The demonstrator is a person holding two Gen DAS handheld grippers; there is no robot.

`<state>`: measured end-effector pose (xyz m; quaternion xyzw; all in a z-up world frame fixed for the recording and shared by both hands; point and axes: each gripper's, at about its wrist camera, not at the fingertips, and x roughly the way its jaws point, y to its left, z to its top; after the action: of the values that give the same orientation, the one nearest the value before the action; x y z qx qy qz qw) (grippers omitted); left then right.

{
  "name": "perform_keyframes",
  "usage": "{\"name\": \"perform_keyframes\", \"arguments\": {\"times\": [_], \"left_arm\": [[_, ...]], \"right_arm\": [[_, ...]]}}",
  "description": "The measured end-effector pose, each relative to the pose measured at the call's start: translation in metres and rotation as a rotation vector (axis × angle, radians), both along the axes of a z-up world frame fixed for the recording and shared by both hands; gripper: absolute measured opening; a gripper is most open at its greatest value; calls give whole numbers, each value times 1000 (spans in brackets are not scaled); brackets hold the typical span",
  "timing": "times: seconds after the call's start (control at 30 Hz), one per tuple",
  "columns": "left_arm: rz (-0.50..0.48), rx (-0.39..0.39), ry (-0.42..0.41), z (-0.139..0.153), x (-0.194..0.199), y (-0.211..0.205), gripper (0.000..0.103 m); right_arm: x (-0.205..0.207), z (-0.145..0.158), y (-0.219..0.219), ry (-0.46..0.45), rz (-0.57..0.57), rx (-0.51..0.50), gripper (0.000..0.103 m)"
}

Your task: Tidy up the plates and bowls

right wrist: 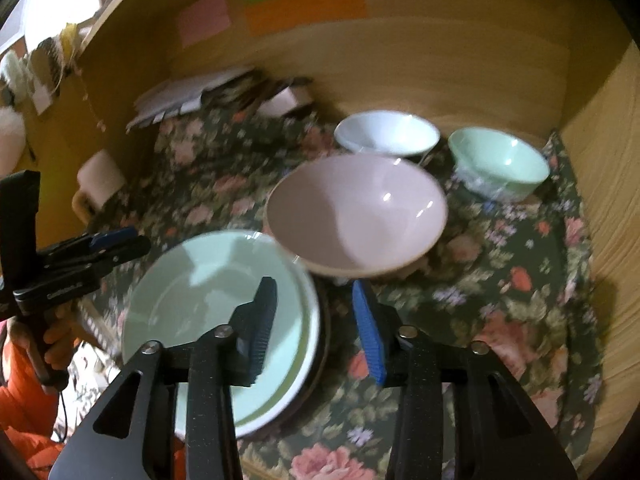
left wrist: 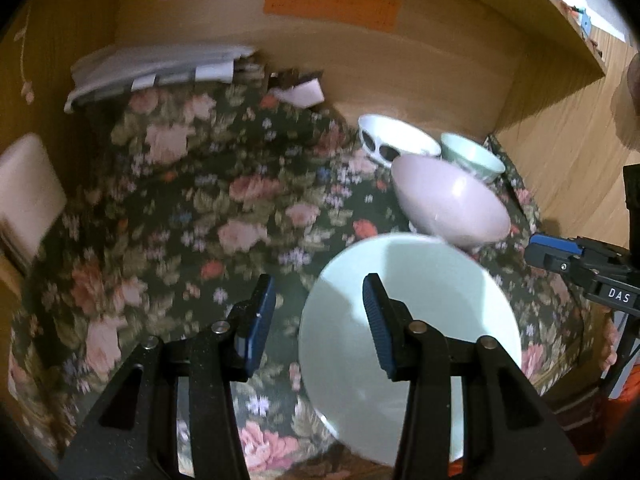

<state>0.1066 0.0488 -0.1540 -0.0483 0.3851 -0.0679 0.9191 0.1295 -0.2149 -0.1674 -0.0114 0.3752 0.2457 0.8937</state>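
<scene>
**Operator:** Nearest the right wrist camera: right gripper, fingers spread wide, nothing between them. They straddle the right rim of the pale green plate, one finger over the plate, the other over the floral cloth on the tabletop. Contact with the rim cannot be confirmed; the frame is blurred.

**Checker:** Left gripper?

**Operator:** Left gripper, fingers likewise wide apart and holding nothing, above the left rim of the same plate.

**Checker:** Location of the ware?

**Operator:** Plate at the near edge of the cloth. Pink bowl just beyond it, its near rim overlapping the plate's far edge in view. White bowl farther back; green bowl at far right.

**Checker:** Count.

**Operator:** Bowls: three. Plates: one clearly, though a darker rim under it may be a second.

**Checker:** Hazards.

**Operator:** Both grippers converge on one plate, so collision between them is possible. Lifting the plate's far edge could knock the pink bowl. A thin glazed rim gripped off-centre may slip or tilt. Any plate beneath could shift toward the tabletop edge.
</scene>
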Motion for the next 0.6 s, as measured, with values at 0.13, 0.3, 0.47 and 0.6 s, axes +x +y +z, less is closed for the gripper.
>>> {"name": "perform_keyframes", "arguments": {"times": [0.13, 0.3, 0.47, 0.6], "left_arm": [[-10, 25, -21, 14, 17, -6, 56], [-15, 10, -14, 21, 42, -12, 71], [-29, 15, 6, 21, 69, -26, 74], [-70, 28, 32, 16, 88, -41, 76]], "right_arm": [[10, 8, -8, -28, -42, 12, 43], [27, 14, -20, -35, -89, 40, 45], [43, 13, -31, -30, -131, 33, 45], [56, 8, -37, -13, -156, 31, 45]]}}
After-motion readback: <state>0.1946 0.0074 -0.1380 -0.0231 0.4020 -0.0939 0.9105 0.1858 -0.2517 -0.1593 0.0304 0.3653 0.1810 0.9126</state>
